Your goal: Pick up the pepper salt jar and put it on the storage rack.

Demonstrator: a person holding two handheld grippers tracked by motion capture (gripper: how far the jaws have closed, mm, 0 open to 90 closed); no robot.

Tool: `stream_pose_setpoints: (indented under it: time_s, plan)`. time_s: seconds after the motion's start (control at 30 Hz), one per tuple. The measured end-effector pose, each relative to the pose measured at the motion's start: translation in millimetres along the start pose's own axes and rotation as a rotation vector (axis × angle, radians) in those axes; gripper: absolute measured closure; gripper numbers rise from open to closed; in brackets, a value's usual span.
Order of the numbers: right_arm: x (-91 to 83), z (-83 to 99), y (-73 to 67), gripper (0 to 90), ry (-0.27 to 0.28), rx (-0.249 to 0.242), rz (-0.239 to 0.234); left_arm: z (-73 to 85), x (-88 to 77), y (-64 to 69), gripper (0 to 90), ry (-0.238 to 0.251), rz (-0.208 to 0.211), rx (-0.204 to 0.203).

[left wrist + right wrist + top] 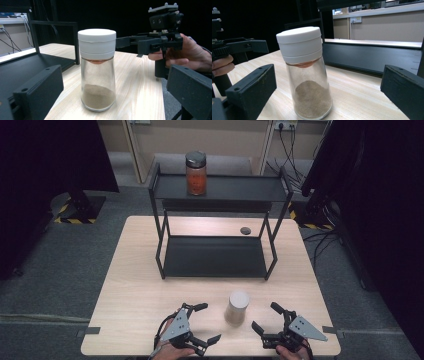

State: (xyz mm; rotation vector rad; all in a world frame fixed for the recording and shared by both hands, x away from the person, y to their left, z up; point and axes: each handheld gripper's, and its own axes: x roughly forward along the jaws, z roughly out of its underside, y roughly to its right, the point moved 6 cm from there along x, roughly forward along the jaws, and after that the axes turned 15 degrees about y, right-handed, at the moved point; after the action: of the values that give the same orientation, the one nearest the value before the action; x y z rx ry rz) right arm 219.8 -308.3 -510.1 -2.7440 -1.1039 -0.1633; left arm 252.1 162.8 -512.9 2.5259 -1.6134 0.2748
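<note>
While a glass shaker [237, 307] with a white cap stands upright near the bench's [135, 290] front edge, the left hand-held gripper [206, 322] and the right hand-held gripper [266, 317] flank it, both spread wide, touching nothing. A black two-tier shelf [215, 255] sits toward the far edge, a lidded jar [195, 173] of reddish contents on its top tier.

shaker [97, 70]: white cap, brown powder | shelf [215, 256]: black | jar [195, 174]: orange
</note>
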Motion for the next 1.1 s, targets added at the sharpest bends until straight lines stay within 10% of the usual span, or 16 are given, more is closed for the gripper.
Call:
stream_pose_setpoints:
  time_s: [1.1]
  plan:
    - [50.0,-2.8,-13.6,4.7,-0.037,-0.094,-0.102,7.6,-3.0,-1.3,0.5,-0.009,-0.017,-0.026]
